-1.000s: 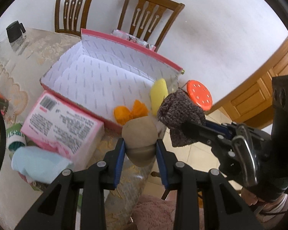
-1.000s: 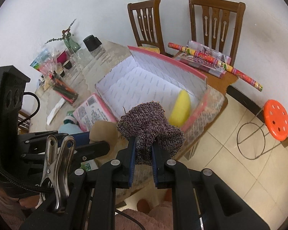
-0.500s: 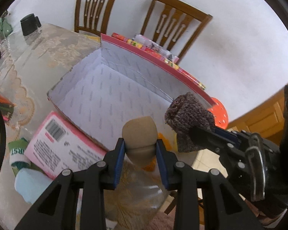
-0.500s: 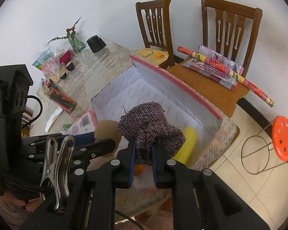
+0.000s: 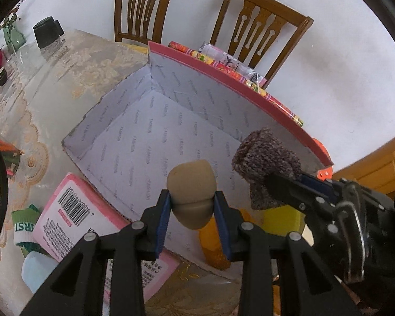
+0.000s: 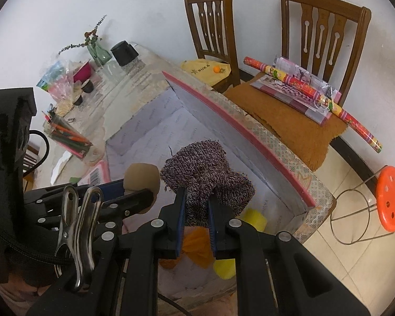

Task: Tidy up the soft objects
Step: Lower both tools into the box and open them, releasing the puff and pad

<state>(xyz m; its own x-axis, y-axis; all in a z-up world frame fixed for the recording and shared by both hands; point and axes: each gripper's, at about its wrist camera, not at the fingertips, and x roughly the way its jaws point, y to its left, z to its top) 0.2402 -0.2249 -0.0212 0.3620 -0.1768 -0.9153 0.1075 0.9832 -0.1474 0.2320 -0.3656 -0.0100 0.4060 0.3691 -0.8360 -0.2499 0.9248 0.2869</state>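
On the desk [image 5: 65, 79] stands an open box [image 5: 150, 131]. Inside it, at its 5 o'clock corner, lie a sponge block [image 6: 254, 217] and a crumpled cloth [image 6: 197, 245]. At the box's 8 o'clock a packet [image 5: 65, 218] rests beside it. Two chairs [image 6: 321, 26] stand behind the desk at 12 and 1 o'clock, and a stool [image 6: 391, 197] on the floor at 3 o'clock.

Two wrist fisheyes, side by side, steeply down, close above the shared open box [image 5: 171, 137].
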